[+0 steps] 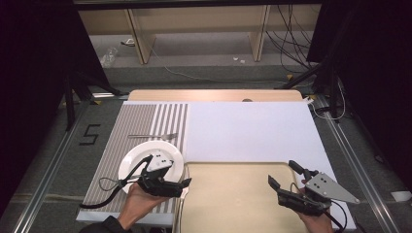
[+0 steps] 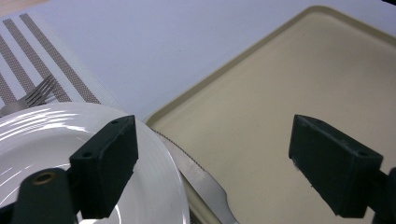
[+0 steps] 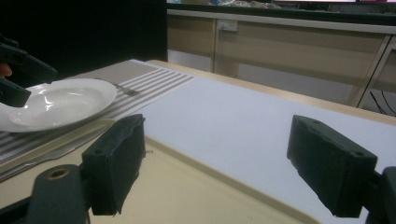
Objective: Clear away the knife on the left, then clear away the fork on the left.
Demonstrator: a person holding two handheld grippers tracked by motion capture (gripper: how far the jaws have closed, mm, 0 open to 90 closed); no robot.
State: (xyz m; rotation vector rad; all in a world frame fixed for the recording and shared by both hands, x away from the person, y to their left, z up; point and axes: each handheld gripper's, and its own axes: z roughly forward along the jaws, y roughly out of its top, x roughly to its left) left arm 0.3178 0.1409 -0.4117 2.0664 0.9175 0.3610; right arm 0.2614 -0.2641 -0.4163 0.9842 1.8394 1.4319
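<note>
- Left gripper view: left gripper [image 2: 212,161] has its jaws wide apart with nothing between the pads; below the gap lie a table knife [image 2: 201,179] and the beige tray [image 2: 299,84].
- No earlier frame to compare, so only the present state is noted: jaws parted, nothing gripped.
- Knife sits just beside the white plate [image 2: 56,135], between the plate rim and the tray edge; serrated edge visible, handle end runs out of the bottom of the frame. Whether it touches the plate rim I cannot tell.
- High view: left gripper [image 1: 183,187] hovers at the plate's [image 1: 141,153] near right side, over the striped placemat [image 1: 131,121].
- Fork [image 1: 153,135] lies on the placemat just beyond the plate, tines toward the right.
- Right gripper [image 1: 281,174] is held over the near right part of the tray [image 1: 228,194], jaws likewise apart and empty; confirmed in the right gripper view [image 3: 215,168].
- Tray carries nothing.
- Judgement: the work appears to be laying a place setting from the tray. Plate, fork and knife are all off the tray and on the placemat, so the setting looks essentially complete.
- Possibly left: straightening the knife or fork, and withdrawing both hands.
</note>
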